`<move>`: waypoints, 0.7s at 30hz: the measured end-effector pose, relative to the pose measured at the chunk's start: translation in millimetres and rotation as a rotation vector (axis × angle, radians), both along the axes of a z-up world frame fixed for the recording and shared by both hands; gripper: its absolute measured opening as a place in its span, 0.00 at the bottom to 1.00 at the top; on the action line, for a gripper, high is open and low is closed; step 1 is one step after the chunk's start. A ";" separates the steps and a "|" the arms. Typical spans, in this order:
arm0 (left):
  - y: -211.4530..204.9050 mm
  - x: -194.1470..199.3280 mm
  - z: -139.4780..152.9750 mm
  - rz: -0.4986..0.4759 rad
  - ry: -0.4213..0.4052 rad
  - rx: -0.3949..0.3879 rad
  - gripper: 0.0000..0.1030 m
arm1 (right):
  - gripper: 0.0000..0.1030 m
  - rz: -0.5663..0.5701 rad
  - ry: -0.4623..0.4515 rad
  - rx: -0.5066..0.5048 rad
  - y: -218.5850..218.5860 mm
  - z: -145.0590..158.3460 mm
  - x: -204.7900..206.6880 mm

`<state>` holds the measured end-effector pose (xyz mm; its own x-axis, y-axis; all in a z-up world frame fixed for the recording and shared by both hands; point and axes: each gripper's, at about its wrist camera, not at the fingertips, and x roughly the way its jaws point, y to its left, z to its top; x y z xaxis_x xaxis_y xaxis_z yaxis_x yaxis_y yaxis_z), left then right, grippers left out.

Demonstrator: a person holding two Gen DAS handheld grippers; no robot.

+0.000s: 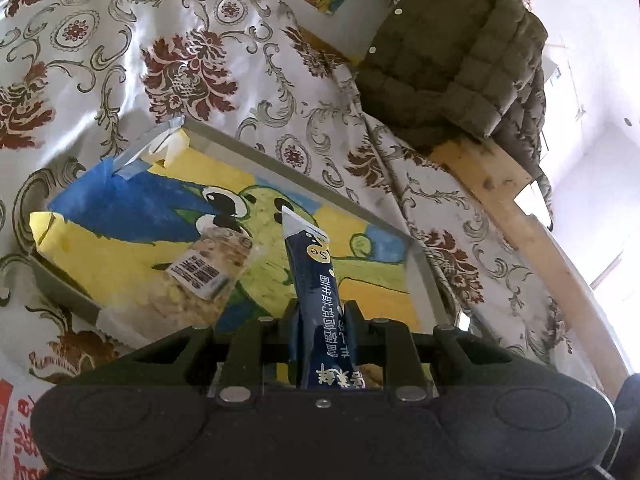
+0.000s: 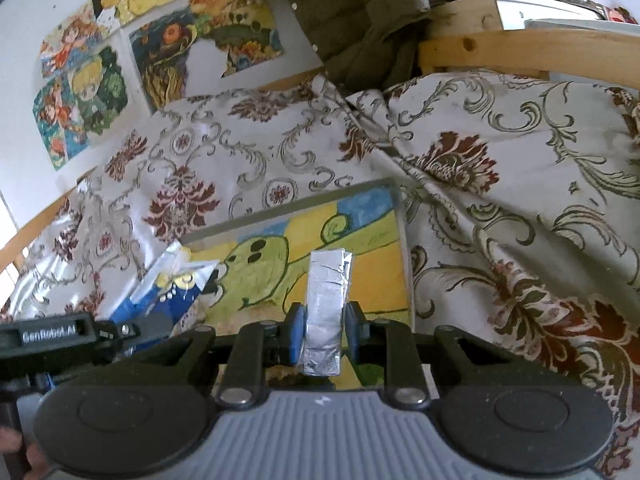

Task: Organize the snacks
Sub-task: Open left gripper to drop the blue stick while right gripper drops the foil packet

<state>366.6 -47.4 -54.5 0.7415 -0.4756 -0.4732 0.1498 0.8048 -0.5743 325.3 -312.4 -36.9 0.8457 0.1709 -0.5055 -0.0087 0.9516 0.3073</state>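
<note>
2 wrist views over a bed draped in a floral cloth [image 1: 132, 52]; items listed from largest to smallest.

Cloth: white ground with dark red and grey scrollwork, covering the whole surface. An olive quilted jacket [image 1: 452, 64] hangs over a wooden rail [image 1: 484, 176] at the far right.

Tray [image 1: 304, 170]: a shallow grey-rimmed tray lined with a painted green cartoon figure on yellow and blue, lying on the cloth near the middle. It appears to serve as the collecting place for the snacks.

Progress (a judgement from how things lie): 1 clear packet of pale snack pieces [image 1: 216, 268] with a white barcode label already rests in the tray at its left side, so sorting is under way. 2 further items are held above the tray and not yet set down; a red printed package [image 1: 12, 432] at the near left edge, on the cloth, also seems left to place.

Left gripper [image 1: 320, 316]: jaws narrowed and clenched on a dark blue stick sachet [image 1: 316, 276], whose pointed end projects forward over the tray.

Right gripper [image 2: 322, 324]: blue pads pressed against a silver foil-wrapped bar [image 2: 326, 300], held upright over the right part of the tray.
</note>
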 end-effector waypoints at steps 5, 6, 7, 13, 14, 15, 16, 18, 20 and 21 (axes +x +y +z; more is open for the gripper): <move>-2.9 7.5 -5.7 -0.020 0.045 0.007 0.23 | 0.25 0.001 0.024 -0.010 1.9 -2.5 -0.2; -3.2 8.2 -7.8 -0.020 0.057 0.005 0.23 | 0.25 -0.001 0.029 -0.011 2.0 -3.3 0.0; -3.2 8.6 -9.9 -0.020 0.066 0.003 0.24 | 0.25 -0.001 0.032 -0.011 2.0 -3.7 0.0; 0.8 9.6 -13.4 0.002 0.099 0.003 0.25 | 0.28 -0.001 0.039 -0.015 2.2 -5.4 0.1; 1.5 9.7 -13.4 0.006 0.107 0.006 0.27 | 0.29 -0.001 0.040 -0.015 2.1 -5.3 0.6; 2.3 9.6 -13.6 0.006 0.116 0.005 0.27 | 0.30 0.000 0.040 -0.014 2.1 -6.1 0.7; 3.1 9.6 -13.5 0.007 0.122 0.002 0.28 | 0.31 -0.001 0.039 -0.011 1.9 -6.5 0.8; 3.8 9.2 -12.7 0.008 0.138 0.002 0.37 | 0.34 -0.007 0.039 -0.009 1.8 -5.2 0.1; 3.4 7.6 -10.2 0.011 0.139 0.006 0.45 | 0.38 -0.004 0.030 -0.015 2.1 -2.9 -1.4; 2.7 6.4 -8.5 0.012 0.140 0.011 0.51 | 0.42 -0.003 0.026 -0.020 2.5 -1.5 -2.5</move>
